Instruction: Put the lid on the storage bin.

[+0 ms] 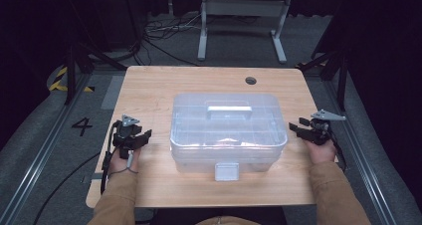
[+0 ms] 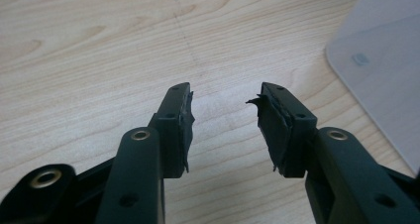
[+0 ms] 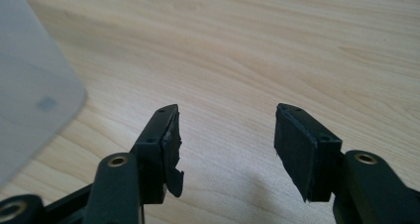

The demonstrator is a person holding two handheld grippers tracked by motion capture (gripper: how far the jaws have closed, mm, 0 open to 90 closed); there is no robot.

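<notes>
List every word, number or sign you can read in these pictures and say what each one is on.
"4": painted in black on the grey floor left of the wooden table.
A small raised mark on the clear plastic box, seen in the left gripper view, is too blurred to read.
Nothing else is legible.

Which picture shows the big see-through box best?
The high view: the whole clear plastic box sits mid-table, lid, handle and front latch visible. The left gripper view catches just a corner; the right gripper view a blurry edge.
</notes>
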